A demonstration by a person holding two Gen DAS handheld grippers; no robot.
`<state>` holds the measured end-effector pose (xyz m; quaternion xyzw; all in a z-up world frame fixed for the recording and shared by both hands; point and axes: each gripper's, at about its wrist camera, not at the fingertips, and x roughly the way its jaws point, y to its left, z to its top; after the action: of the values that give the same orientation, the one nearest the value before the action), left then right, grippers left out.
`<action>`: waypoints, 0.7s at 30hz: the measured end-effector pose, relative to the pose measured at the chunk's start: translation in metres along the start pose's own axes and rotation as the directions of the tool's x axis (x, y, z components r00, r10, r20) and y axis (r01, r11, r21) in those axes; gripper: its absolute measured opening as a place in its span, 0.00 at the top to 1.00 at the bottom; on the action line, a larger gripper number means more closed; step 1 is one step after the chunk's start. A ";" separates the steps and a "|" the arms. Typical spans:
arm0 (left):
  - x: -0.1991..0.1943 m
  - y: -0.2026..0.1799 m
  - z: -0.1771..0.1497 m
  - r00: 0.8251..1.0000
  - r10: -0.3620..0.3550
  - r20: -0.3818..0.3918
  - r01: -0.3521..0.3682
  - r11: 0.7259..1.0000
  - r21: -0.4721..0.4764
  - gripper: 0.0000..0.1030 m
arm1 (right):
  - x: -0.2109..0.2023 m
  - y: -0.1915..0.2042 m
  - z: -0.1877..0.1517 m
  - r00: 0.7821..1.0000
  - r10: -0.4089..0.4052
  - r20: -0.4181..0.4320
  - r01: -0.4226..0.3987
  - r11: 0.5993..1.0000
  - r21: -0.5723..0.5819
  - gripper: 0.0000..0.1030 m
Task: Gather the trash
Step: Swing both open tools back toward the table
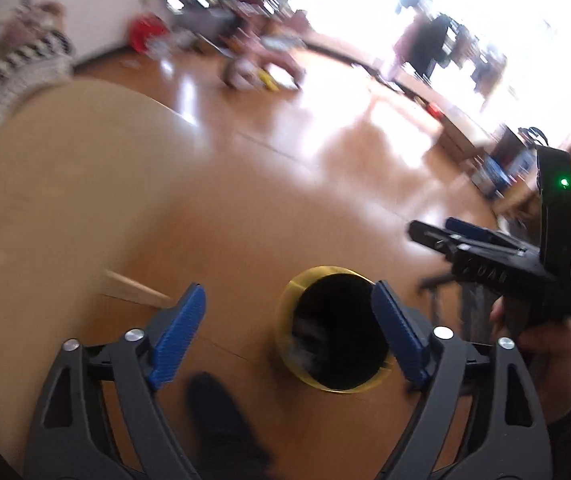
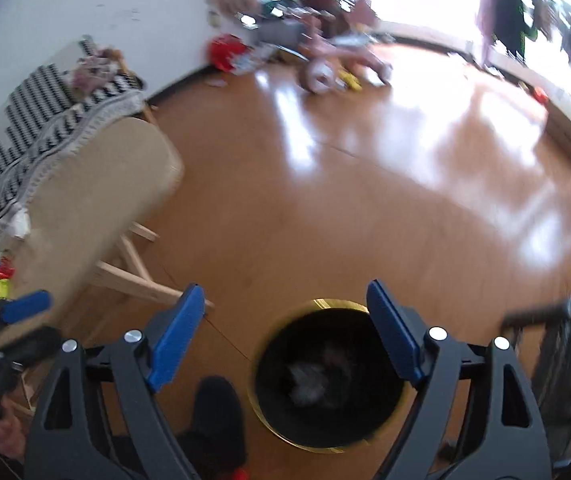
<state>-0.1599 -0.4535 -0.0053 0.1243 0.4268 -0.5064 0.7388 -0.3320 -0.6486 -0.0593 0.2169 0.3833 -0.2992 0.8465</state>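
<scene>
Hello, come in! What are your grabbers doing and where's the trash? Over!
Left gripper open, empty. Right gripper open, empty. Both above the gold-rimmed bin; pale trash inside. More litter on the stool. Nothing blocking.

Beige stool [image 2: 97, 184], pink tricycle [image 2: 325, 64]

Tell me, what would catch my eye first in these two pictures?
Probably the round bin with a gold rim, standing on the shiny wooden floor with something pale crumpled at its bottom. Two open blue-padded grippers frame it, the left gripper and the right gripper, neither holding anything. To the left stands a beige stool with a striped cloth and scraps on it.
</scene>
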 end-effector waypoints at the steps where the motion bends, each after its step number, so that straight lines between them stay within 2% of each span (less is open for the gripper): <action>1: -0.020 0.024 0.000 0.999 0.036 0.028 -0.036 0.999 -0.014 0.18 | 0.000 0.020 0.009 1.000 0.023 0.009 -0.023 1.000 -0.021 0.22; 4: -0.081 0.105 -0.013 0.979 0.178 0.099 -0.168 0.981 -0.101 0.17 | 0.003 0.100 0.028 0.993 0.115 0.025 -0.111 0.988 -0.107 0.22; 6: -0.115 0.155 -0.028 0.953 0.276 0.124 -0.255 0.953 -0.161 0.16 | 0.008 0.175 0.030 0.979 0.203 0.000 -0.199 0.962 -0.185 0.22; 8: -0.148 0.211 -0.050 0.915 0.383 0.124 -0.349 0.908 -0.231 0.16 | 0.013 0.234 0.028 0.961 0.275 -0.042 -0.277 0.930 -0.241 0.22; 9: -0.159 0.231 -0.059 0.902 0.415 0.118 -0.377 0.891 -0.255 0.16 | 0.016 0.276 0.023 0.944 0.321 -0.072 -0.328 0.903 -0.277 0.22; 11: -0.186 0.281 -0.084 0.867 0.492 0.085 -0.444 0.838 -0.318 0.16 | 0.021 0.350 0.013 0.912 0.389 -0.133 -0.411 0.852 -0.324 0.21; 15: -0.228 0.356 -0.126 0.816 0.576 0.048 -0.502 0.747 -0.436 0.16 | 0.033 0.458 -0.003 0.839 0.483 -0.250 -0.543 0.775 -0.323 0.21; 16: -0.240 0.378 -0.139 0.802 0.596 0.037 -0.509 0.714 -0.482 0.16 | 0.036 0.482 -0.006 0.828 0.492 -0.268 -0.558 0.763 -0.325 0.21; 17: -0.246 0.393 -0.144 0.793 0.608 0.032 -0.511 0.693 -0.509 0.16 | 0.039 0.502 -0.010 0.822 0.494 -0.283 -0.567 0.755 -0.329 0.21; 18: -0.250 0.404 -0.149 0.789 0.614 0.029 -0.512 0.682 -0.523 0.16 | 0.046 0.525 -0.015 0.810 0.502 -0.304 -0.583 0.744 -0.325 0.22; 21: -0.252 0.432 -0.157 0.779 0.627 0.024 -0.524 0.671 -0.524 0.16 | 0.066 0.559 -0.022 0.782 0.518 -0.347 -0.614 0.735 -0.288 0.22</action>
<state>0.0992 0.0015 -0.0171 0.0097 0.4015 -0.1306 0.9065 0.0677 -0.2513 -0.0468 0.1880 0.4500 0.0854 0.8688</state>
